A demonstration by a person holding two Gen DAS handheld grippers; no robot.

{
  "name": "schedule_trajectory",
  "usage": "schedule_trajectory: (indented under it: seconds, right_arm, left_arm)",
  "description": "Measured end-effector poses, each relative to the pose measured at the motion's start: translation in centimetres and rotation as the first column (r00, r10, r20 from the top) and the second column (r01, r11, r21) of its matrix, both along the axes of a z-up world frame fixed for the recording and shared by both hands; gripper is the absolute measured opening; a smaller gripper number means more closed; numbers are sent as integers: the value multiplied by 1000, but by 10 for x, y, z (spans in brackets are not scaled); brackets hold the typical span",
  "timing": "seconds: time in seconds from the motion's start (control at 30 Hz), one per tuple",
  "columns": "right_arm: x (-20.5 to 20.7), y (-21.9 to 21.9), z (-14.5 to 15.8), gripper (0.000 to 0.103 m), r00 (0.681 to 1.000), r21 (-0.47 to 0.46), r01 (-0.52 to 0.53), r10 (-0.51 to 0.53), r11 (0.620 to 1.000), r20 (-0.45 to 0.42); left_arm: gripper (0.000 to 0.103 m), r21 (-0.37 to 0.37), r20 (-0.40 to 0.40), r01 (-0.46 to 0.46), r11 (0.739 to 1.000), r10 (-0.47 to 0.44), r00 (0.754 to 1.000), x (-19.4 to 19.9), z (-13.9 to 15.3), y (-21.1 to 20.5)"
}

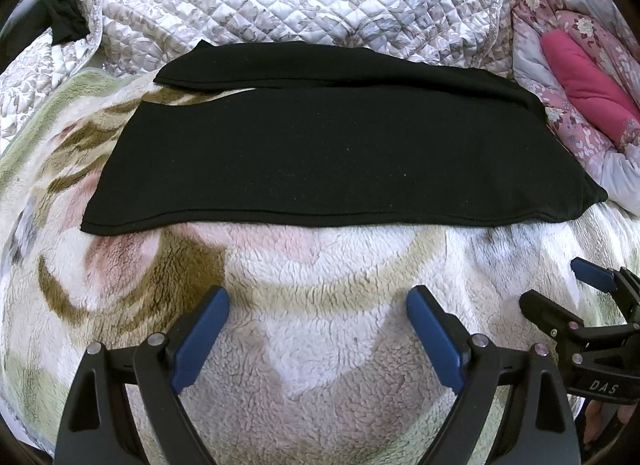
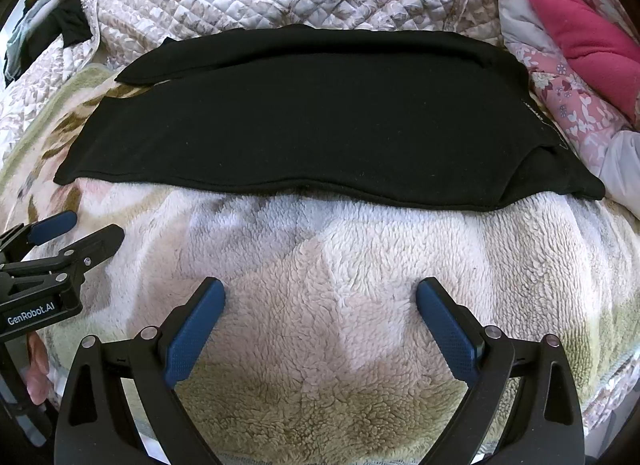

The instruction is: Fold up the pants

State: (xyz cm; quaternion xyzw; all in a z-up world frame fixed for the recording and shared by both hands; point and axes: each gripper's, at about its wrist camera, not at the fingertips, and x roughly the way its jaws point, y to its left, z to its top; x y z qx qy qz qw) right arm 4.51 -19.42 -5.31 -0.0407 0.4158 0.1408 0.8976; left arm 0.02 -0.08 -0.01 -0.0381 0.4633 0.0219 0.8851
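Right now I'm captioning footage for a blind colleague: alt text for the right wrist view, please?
Black pants lie flat, legs side by side, across a fleecy blanket. The right gripper hangs open above bare blanket in front of them, and the left gripper is open at the left edge.

Black knit pants lie flat across a fluffy floral fleece blanket, legs pointing left. Right gripper hovers over bare blanket near the hem edge, jaws wide. Left gripper at left edge, jaws parted, empty.
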Motion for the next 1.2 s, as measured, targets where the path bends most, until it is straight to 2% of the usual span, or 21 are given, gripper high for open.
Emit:
schedule_trajectory:
  seconds: [1.2]
  right_arm:
    - [1, 0, -4, 97, 1000, -6, 1, -1, 1000, -10]
  left_arm:
    - [93, 0, -2, 2, 1000, -2, 1000, 1, 0, 0]
